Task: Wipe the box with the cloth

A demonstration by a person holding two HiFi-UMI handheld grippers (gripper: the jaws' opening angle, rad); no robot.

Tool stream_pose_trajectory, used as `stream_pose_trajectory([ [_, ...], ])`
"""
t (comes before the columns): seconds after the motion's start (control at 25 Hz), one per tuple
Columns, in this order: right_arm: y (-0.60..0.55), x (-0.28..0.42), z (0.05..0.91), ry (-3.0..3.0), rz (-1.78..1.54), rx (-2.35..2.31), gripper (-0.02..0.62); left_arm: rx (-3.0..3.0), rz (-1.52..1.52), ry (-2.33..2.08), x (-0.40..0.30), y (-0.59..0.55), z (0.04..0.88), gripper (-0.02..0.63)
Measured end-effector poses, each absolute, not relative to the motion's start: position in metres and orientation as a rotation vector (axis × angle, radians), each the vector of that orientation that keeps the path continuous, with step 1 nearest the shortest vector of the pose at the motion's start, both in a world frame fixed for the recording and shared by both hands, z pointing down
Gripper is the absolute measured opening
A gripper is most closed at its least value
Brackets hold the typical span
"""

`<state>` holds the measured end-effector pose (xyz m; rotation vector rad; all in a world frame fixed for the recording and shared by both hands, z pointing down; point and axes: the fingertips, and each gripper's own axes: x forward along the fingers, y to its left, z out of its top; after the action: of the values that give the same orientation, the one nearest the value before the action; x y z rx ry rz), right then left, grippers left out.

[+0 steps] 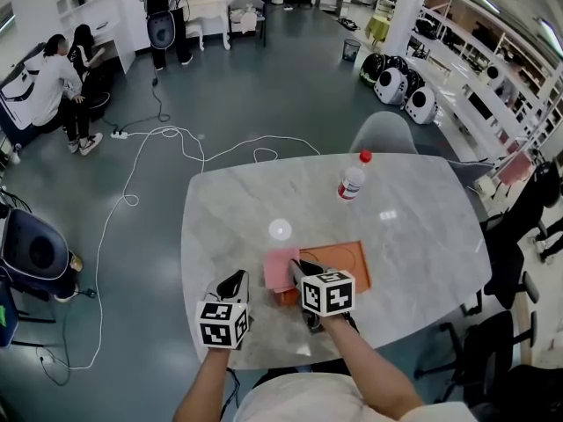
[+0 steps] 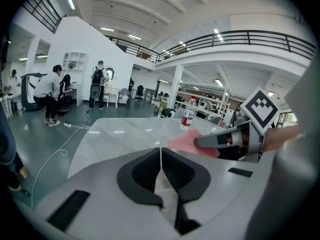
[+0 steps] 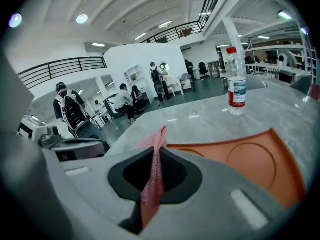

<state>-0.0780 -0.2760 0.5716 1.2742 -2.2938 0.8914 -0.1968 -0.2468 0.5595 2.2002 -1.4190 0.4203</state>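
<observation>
A flat orange box (image 1: pixel 345 259) lies on the marble table (image 1: pixel 413 236) near its front edge. A pink cloth (image 1: pixel 280 268) is draped over the box's left end. My right gripper (image 1: pixel 299 269) is shut on the cloth; in the right gripper view the cloth (image 3: pixel 152 176) runs pinched between the jaws of the gripper (image 3: pixel 156 156), with the box (image 3: pixel 250 159) just ahead to the right. My left gripper (image 1: pixel 235 282) hovers left of the box, apart from it. Its jaws (image 2: pixel 160 156) are pressed together with nothing between them. The left gripper view shows the cloth (image 2: pixel 190 143) to the right.
A water bottle (image 1: pixel 352 181) with a red cap stands behind the box, also as the bottle (image 3: pixel 236 84). A grey chair (image 1: pixel 384 134) sits at the table's far side. Cables (image 1: pixel 141 183) trail over the floor to the left, where people (image 1: pixel 53 82) sit.
</observation>
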Motion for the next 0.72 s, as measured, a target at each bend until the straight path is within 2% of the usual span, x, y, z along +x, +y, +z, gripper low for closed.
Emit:
stream_pose_trajectory([
  [0.72,-0.283,-0.025,0.574,-2.195,0.829,1.32,0.018,2.183,0.467,-1.453,-0.169,-0.24,0.56,0.015],
])
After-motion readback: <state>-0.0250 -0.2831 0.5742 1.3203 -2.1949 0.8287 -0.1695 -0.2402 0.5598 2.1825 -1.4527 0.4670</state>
